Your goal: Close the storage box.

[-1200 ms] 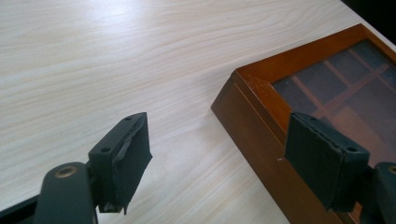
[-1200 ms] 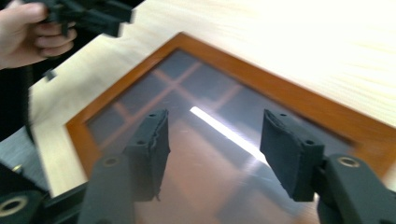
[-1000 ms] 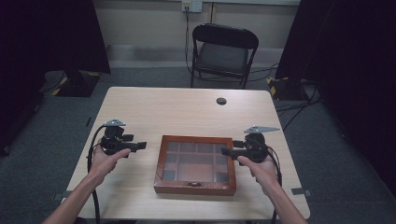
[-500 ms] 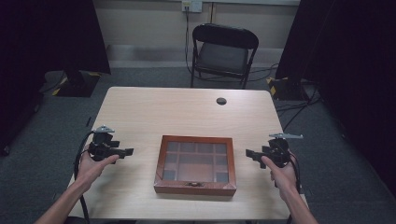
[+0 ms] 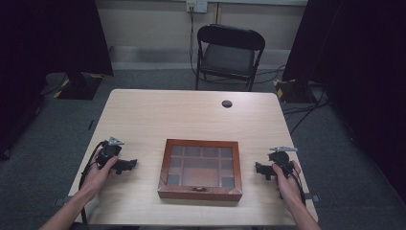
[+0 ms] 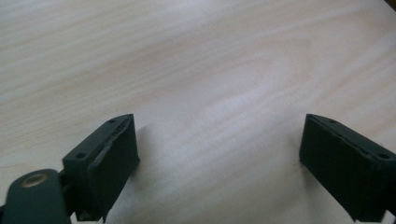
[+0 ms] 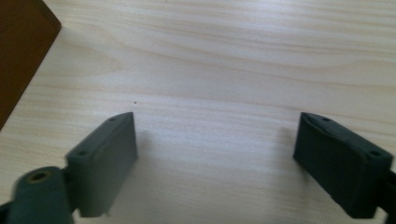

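I am holding my left tool low over the bench, its jaws spread wide with bare wood between them; they have just been opening further. In the left gripper view the two black pads are standing well apart, nothing between them but pale grain. My left hand is gripping the tool's body near the bench's left edge, its cable trailing back along my forearm.

I am holding my right tool the same way on the other side, jaws spread and gripping nothing, and they too have just been opening. In the right gripper view a dark brown corner of the box is showing at the upper left, apart from the jaws.

The box is sitting between the two tools, near my edge of the bench, lid shut, compartments showing through its glass top. Both tools are pointing inward toward it, each well clear of its sides. A small dark disc is lying near the far edge, and a chair is standing beyond the bench.
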A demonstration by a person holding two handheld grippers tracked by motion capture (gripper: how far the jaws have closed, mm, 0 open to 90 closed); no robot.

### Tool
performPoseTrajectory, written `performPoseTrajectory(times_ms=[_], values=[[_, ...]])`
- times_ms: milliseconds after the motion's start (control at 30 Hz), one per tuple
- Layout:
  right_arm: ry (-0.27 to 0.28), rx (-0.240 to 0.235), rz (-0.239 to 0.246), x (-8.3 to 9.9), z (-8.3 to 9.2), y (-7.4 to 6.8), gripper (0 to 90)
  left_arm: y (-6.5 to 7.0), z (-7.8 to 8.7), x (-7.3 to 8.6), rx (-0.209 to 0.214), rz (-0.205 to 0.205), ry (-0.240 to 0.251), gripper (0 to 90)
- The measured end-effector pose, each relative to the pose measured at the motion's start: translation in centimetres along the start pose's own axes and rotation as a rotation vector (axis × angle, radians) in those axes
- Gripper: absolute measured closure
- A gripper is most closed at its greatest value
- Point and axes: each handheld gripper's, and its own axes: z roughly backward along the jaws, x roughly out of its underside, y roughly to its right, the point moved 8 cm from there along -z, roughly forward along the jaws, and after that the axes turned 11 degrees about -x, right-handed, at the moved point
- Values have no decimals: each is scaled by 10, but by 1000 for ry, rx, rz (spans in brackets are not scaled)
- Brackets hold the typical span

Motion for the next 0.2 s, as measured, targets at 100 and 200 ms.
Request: performPoseTrajectory(times_ms=[100, 200], values=[[13, 4, 0, 1, -1, -1, 92, -1, -4, 1, 3, 7, 53, 0], [72, -1, 15, 1, -6, -2, 30, -1, -6, 0, 7, 13, 89, 0]])
